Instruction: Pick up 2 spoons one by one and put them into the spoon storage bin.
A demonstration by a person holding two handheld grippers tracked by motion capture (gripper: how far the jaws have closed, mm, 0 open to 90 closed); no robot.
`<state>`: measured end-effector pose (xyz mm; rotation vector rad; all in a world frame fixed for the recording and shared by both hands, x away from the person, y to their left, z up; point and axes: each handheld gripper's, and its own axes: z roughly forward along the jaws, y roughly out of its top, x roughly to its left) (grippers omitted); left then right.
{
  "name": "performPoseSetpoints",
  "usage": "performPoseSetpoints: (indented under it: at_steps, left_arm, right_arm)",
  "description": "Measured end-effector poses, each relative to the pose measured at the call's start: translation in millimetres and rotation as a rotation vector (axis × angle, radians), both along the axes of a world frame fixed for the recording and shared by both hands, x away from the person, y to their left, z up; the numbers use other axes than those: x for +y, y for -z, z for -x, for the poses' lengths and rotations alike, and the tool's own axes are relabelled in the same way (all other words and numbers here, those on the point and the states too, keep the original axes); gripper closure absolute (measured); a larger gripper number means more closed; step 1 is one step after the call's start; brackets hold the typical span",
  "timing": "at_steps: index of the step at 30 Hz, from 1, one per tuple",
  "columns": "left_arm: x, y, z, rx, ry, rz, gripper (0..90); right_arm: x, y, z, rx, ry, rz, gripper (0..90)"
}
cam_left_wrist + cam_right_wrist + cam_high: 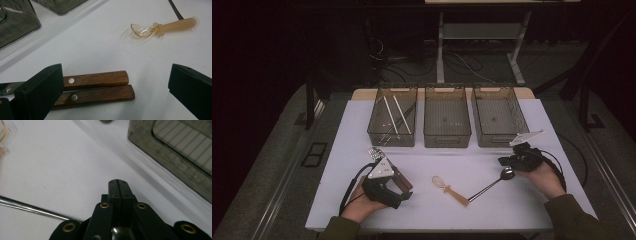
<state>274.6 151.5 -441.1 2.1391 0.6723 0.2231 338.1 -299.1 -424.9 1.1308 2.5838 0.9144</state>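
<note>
My left gripper (393,186) rests low on the white table (462,160) at the front left, its jaws wide open. Two wooden-handled utensils (97,87) lie side by side on the table between the jaws, untouched; their metal ends (374,152) point toward the bins. In the left gripper view my left gripper (115,76) straddles those handles. An amber plastic spoon (449,189) lies mid-table. A metal spoon (494,182) with a dark handle lies to its right, its bowl just under my right gripper (504,161). In the right gripper view my right gripper (119,188) is shut with nothing between its tips.
Three smoky clear bins stand in a row at the back. The left bin (371,131) holds chopsticks and thin utensils; the middle bin (447,137) and right bin (521,120) look bare inside. The right bin's corner (175,157) is close ahead of my right gripper.
</note>
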Motion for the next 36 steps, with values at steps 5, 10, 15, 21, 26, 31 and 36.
performPoseSetpoints:
  at_steps: [5,10,15,21,26,31,36]
  left_arm:
    - [-0.3,0.1,0.0,0.0,-0.001,-0.002,0.0]
    - [-0.3,0.2,0.0,0.001,0.001,-0.004,0.0]
    - [-0.2,0.2,0.0,0.001,-0.001,-0.002,0.0]
    - [-0.2,0.1,0.0,0.0,-0.001,-0.004,0.0]
    - [-0.2,0.0,0.1,-0.001,-0.002,-0.003,0.0]
    - [0.0,-0.2,0.2,-0.002,0.0,-0.005,0.0]
    - [-0.2,-0.2,0.4,-0.002,0.001,-0.004,0.0]
  right_arm:
    - [-1.3,4.9,-1.8,0.021,0.003,0.018,89.8]
    - [-0.2,7.8,-2.9,0.033,0.0,0.039,89.7]
    - [0.8,9.7,-3.5,0.042,0.002,0.057,89.7]
    - [-0.3,10.1,-3.7,0.048,0.006,0.063,89.8]
    - [-1.7,10.3,-2.9,0.054,0.013,0.07,89.8]
    - [-3.1,9.9,-2.1,0.057,0.014,0.074,89.8]
    - [-4.4,10.2,-1.2,0.06,0.017,0.078,89.8]
